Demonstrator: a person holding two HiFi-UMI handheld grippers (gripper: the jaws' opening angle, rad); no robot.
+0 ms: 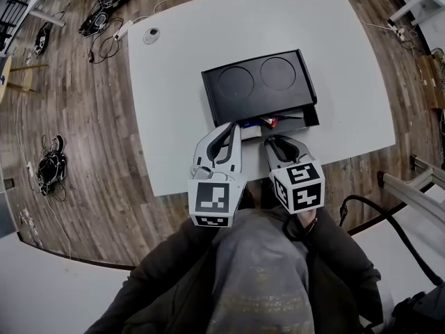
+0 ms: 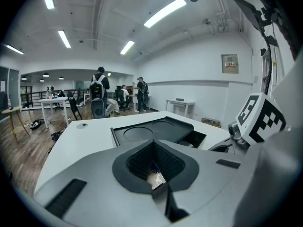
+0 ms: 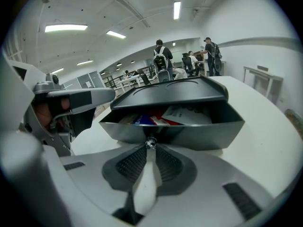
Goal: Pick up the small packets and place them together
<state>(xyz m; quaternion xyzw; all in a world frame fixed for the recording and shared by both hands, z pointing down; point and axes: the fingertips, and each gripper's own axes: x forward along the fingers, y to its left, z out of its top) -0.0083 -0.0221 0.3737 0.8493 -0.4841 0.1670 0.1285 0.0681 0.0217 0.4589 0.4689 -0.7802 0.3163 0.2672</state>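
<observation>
A black box [image 1: 256, 83] with two round recesses in its lid stands on the white table [image 1: 174, 110]. Its front drawer [image 3: 199, 130] is pulled out, and red, blue and white small packets [image 3: 158, 118] lie inside. My right gripper [image 3: 150, 146] is shut on the drawer's little metal knob [image 3: 150, 141]; in the head view the right gripper [image 1: 272, 140] is at the drawer's front. My left gripper [image 1: 235, 126] hovers by the drawer's left end. Seen in its own view, the left gripper [image 2: 152, 144] is shut, and a scrap of a white and blue packet [image 2: 155, 176] shows between its pads.
The table's near edge [image 1: 208, 186] runs just under both grippers. A round cable port [image 1: 151, 35] sits at the table's far left. Cables and power strips [image 1: 104, 12] lie on the wooden floor to the left. People [image 2: 99, 96] stand far off in the room.
</observation>
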